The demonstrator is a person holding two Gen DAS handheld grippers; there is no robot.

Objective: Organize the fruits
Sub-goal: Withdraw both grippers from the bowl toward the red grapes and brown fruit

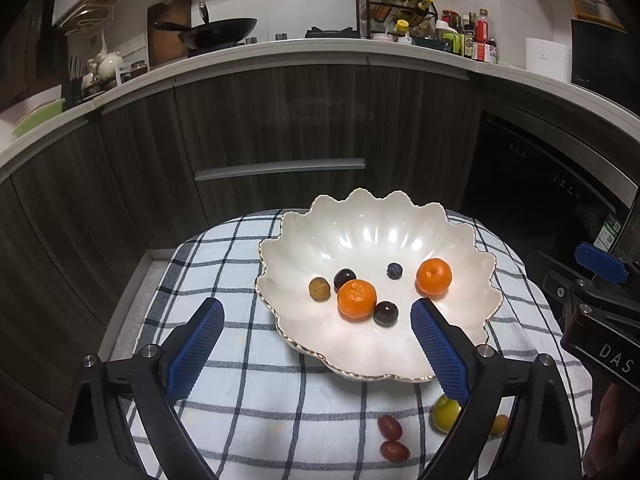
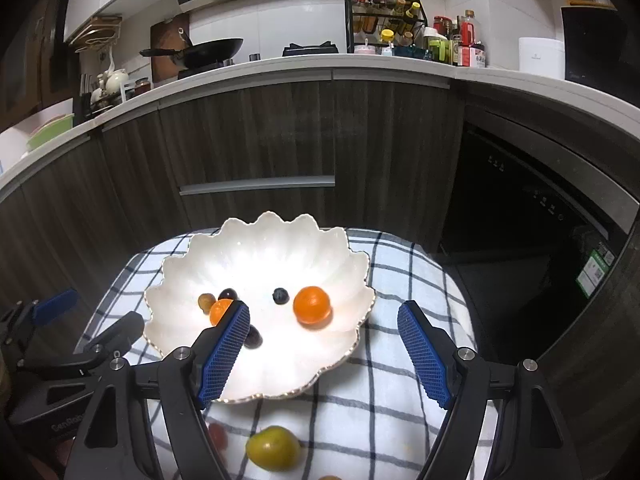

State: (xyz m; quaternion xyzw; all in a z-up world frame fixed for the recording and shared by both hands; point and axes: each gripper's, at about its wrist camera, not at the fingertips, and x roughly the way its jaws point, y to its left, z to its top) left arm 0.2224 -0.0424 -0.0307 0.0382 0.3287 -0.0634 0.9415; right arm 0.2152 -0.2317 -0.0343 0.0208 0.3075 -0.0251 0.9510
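A white scalloped bowl (image 1: 400, 232) (image 2: 280, 252) sits on a checked cloth. It holds two mandarins (image 1: 357, 299) (image 1: 434, 276), two dark grapes (image 1: 345, 278) (image 1: 385, 313), a blueberry (image 1: 395, 271) and a brown fruit (image 1: 319, 289). On the cloth in front of the bowl lie a yellow-green fruit (image 1: 445, 413) (image 2: 273, 448), two red cherry tomatoes (image 1: 389, 427) (image 1: 394, 451) and a small orange fruit (image 1: 500, 424). My left gripper (image 1: 318, 312) is open and empty above the bowl's near rim. My right gripper (image 2: 324, 316) is open and empty over the bowl's right side.
The checked cloth (image 1: 240, 380) covers a small table. Dark cabinets (image 1: 280, 128) stand behind it, a dark oven (image 2: 540, 240) to the right. The counter (image 1: 280, 46) carries a wok and bottles. The right gripper's body shows at the left wrist view's right edge (image 1: 600, 320).
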